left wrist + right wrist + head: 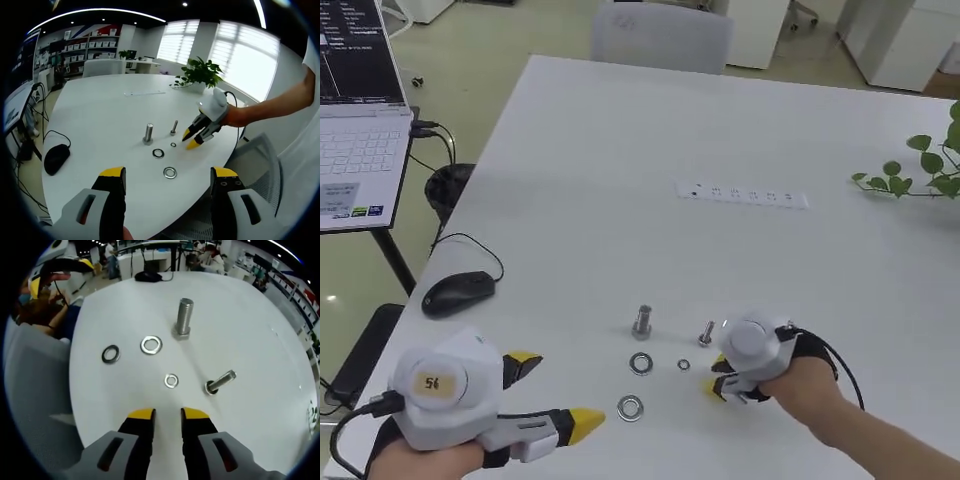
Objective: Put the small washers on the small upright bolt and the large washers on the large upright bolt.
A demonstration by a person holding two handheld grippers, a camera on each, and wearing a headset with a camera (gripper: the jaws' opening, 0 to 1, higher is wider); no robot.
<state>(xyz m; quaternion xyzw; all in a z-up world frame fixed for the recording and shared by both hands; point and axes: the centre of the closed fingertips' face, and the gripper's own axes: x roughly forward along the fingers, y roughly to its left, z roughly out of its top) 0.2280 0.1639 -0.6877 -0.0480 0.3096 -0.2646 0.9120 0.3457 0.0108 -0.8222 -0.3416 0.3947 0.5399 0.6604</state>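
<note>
The broad white bench (620, 150) carries all the parts, grouped near its front edge between the two tools. The left tongs (557, 390) hover low at the edge with jaws spread wide and nothing in them; the right tongs (168, 414) point at the parts with only a narrow gap between the jaws, also empty. The large steel bolt (642, 322) stands head-down, its thread bare. In front of it, two large steel washers lie flat, one (640, 363) near the bolt and one (630, 408) nearer the edge. The small steel bolt (706, 334) is upright and bare too, with the small steel washer (683, 365) flat just beside it. By this layout no washer is threaded yet; all three remain.
</note>
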